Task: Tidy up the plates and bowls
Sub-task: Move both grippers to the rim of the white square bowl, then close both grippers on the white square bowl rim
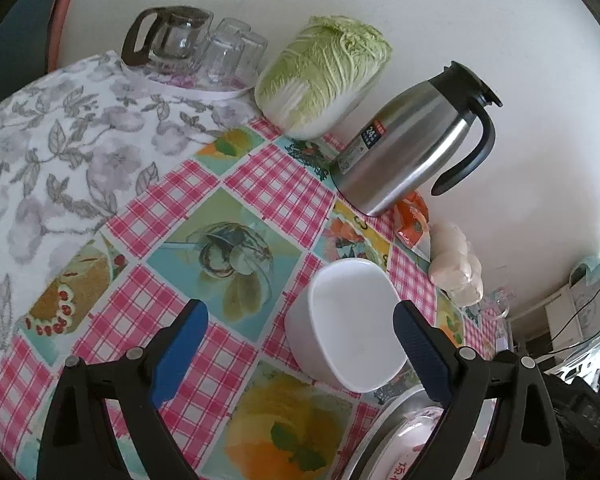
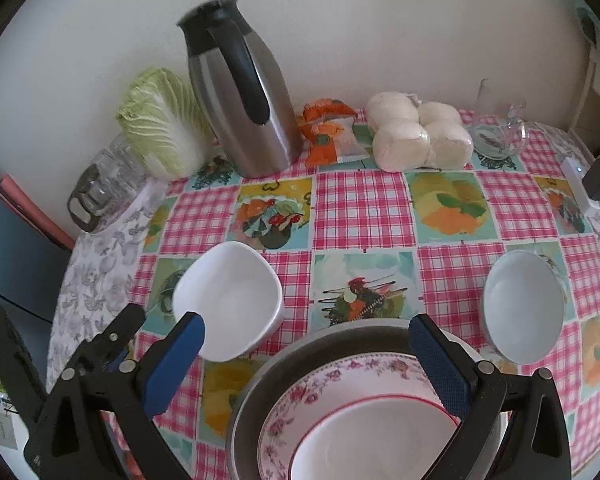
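Checked pink cloth with fruit pictures covers the surface [image 2: 364, 208], which stands against a plain pale wall.

A square white bowl [image 1: 350, 324] sits upright on the cloth, between the left gripper's [image 1: 300, 350] jaws but closer to the right-hand one. Those jaws are spread wide and empty, not touching the bowl. In the right wrist view, the same bowl lies just beyond the left-hand jaw of the right gripper [image 2: 306, 364], whose jaws are also spread and hold nothing. Directly under and between the right gripper's jaws is a metal basin [image 2: 248, 400] holding a floral plate [image 2: 296, 400] with a red-rimmed plate [image 2: 364, 440] stacked inside it. A round white bowl [image 2: 522, 308] sits well out past the right-hand jaw.

Judging by this, the plates are already gathered and the two bowls remain loose. The step in hand looks like the left gripper's approach to the square bowl. Next it would likely need to shift so one jaw goes inside the rim and one outside, then close on the wall.

Beyond the jaws, near the wall, stand a steel jug [image 2: 240, 96], a cabbage [image 2: 160, 124], an orange packet [image 2: 328, 132] and wrapped white buns [image 2: 416, 136]. A glass pot [image 1: 168, 36] stands furthest off.
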A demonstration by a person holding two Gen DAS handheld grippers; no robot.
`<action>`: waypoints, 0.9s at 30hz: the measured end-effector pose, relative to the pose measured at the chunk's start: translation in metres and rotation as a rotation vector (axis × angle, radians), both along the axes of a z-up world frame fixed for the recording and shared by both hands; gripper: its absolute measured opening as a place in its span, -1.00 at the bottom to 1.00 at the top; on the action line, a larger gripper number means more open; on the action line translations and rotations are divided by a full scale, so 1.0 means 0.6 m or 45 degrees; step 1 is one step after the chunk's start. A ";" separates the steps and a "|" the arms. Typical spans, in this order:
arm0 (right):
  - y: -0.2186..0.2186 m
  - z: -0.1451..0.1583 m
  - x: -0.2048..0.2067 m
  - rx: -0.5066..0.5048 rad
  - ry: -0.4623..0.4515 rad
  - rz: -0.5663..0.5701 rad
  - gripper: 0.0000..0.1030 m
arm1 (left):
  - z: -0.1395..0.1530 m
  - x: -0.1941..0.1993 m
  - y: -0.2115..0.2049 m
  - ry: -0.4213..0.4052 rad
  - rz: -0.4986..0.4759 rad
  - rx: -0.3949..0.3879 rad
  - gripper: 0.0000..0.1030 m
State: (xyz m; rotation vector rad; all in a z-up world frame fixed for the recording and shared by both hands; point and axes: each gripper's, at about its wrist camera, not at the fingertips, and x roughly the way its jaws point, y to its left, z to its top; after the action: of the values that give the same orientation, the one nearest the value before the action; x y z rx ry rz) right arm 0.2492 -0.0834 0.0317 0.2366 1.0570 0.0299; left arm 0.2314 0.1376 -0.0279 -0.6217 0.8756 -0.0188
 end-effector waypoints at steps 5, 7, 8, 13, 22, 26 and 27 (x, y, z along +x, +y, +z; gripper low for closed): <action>0.017 -0.032 0.033 -0.030 0.081 0.000 0.68 | -0.020 0.019 -0.011 0.046 -0.014 0.004 0.67; 0.024 -0.042 0.043 -0.031 0.104 0.005 0.57 | -0.030 0.026 -0.017 0.070 -0.026 -0.006 0.43; 0.026 -0.047 0.049 -0.039 0.115 0.005 0.46 | -0.034 0.029 -0.020 0.078 -0.032 -0.006 0.41; 0.040 -0.072 0.073 -0.066 0.166 0.012 0.18 | -0.049 0.040 -0.034 0.097 -0.061 -0.025 0.35; 0.066 -0.100 0.100 -0.095 0.222 0.040 -0.17 | -0.075 0.053 -0.044 0.149 -0.080 -0.046 0.11; 0.076 -0.111 0.106 -0.111 0.254 0.029 -0.30 | -0.082 0.058 -0.048 0.159 -0.093 -0.060 0.00; 0.079 -0.115 0.108 -0.116 0.262 0.026 -0.35 | -0.083 0.059 -0.049 0.161 -0.093 -0.060 -0.05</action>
State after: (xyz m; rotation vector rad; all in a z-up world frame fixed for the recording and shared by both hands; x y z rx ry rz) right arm 0.3140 -0.0362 -0.0376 0.1486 1.2626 -0.0247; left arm 0.2668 0.1085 -0.0778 -0.6399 1.0226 -0.0663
